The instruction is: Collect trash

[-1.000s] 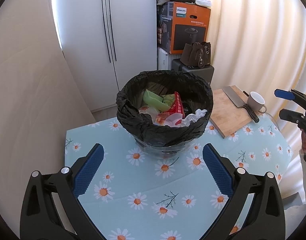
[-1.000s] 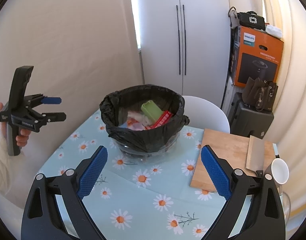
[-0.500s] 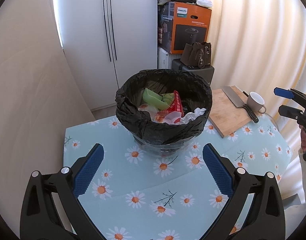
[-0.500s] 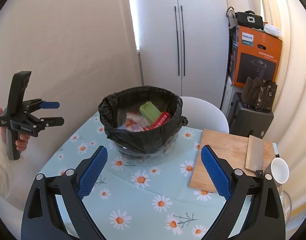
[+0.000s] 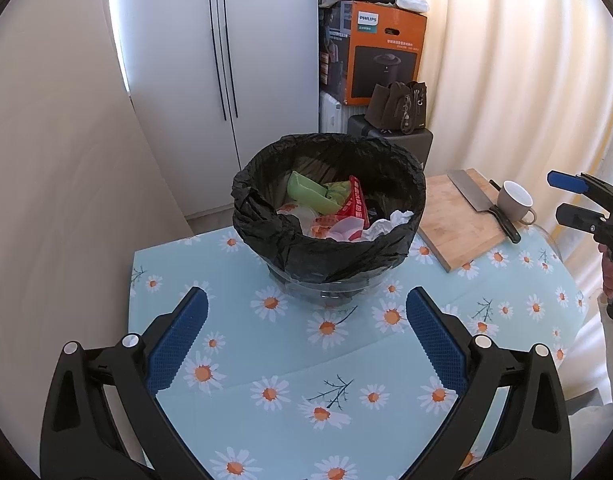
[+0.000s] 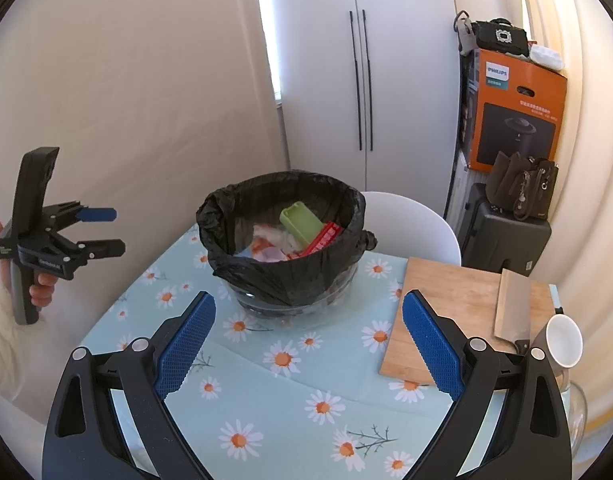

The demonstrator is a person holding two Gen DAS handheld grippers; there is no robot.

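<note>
A clear bowl lined with a black trash bag (image 5: 326, 248) (image 6: 282, 276) stands mid-table on the daisy tablecloth (image 5: 346, 380). It holds a green piece (image 5: 306, 194) (image 6: 300, 220), a red packet (image 5: 352, 208) (image 6: 320, 238) and crumpled white paper (image 5: 386, 224). My left gripper (image 5: 306, 332) is open and empty, held back above the near table; it also shows in the right wrist view (image 6: 102, 230). My right gripper (image 6: 308, 332) is open and empty, also seen in the left wrist view (image 5: 566, 198).
A wooden cutting board (image 5: 458, 220) (image 6: 454, 312) with a cleaver (image 5: 482, 200) (image 6: 512, 308) lies right of the bin, a mug (image 5: 514, 202) (image 6: 560, 342) beside it. A white chair (image 6: 414, 224) stands behind the table. Cupboard, orange box (image 5: 382, 52) and curtain are behind.
Both grippers have drawn back and risen slightly from the bin. Jaws stay open. The trash in the bag has not moved.
</note>
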